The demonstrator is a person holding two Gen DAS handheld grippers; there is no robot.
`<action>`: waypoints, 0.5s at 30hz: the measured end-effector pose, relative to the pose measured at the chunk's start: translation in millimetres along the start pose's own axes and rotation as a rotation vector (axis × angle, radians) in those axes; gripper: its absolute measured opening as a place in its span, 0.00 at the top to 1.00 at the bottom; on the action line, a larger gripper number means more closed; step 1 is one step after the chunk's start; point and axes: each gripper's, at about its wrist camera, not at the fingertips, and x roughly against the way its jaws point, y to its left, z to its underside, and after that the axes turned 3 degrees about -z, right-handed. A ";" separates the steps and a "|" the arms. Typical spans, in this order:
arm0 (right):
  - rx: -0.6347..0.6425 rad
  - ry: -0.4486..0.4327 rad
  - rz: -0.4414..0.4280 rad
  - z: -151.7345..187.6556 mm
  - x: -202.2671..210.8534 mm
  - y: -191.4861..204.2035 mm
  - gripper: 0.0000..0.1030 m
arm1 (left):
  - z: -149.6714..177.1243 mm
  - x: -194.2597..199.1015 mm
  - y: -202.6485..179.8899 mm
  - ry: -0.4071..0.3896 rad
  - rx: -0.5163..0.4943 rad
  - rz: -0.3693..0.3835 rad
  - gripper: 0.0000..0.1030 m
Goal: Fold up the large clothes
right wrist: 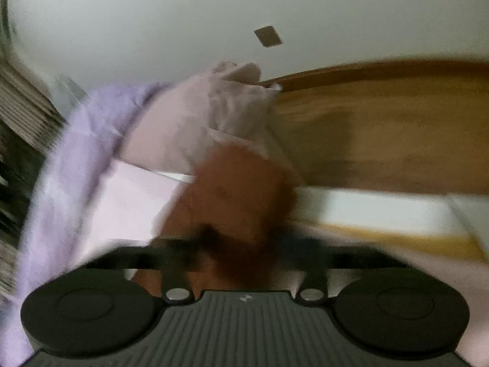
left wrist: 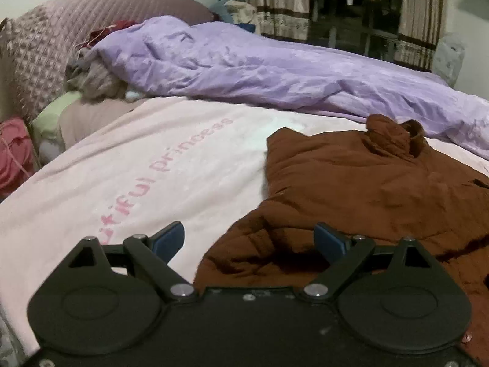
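Observation:
A brown padded jacket lies spread on a pale pink blanket with pink lettering, its collar at the far end. My left gripper hovers open over the jacket's near left edge. Its blue pads are wide apart and nothing is pinched between them. The right wrist view is blurred. There, a bunch of the brown jacket rises from between the jaws of my right gripper, which looks shut on the cloth. Its fingertips are hidden by the fabric.
A crumpled purple duvet runs across the far side of the bed. A quilted headboard and a heap of clothes stand at the left, curtains behind. A wooden board and a pink bundle show in the right wrist view.

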 end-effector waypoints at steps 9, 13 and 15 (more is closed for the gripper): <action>0.433 -0.295 -0.169 78.9 92.4 121.2 0.90 | 3.0 9.0 -8.5 0.009 -0.069 0.031 0.09; 0.599 -0.318 -0.322 154.2 134.6 182.3 0.91 | 1.1 2.6 -17.2 0.005 -0.090 0.036 0.09; 0.656 -0.347 -0.395 198.5 154.7 208.0 0.91 | -1.2 -2.6 -21.4 0.021 -0.099 0.063 0.09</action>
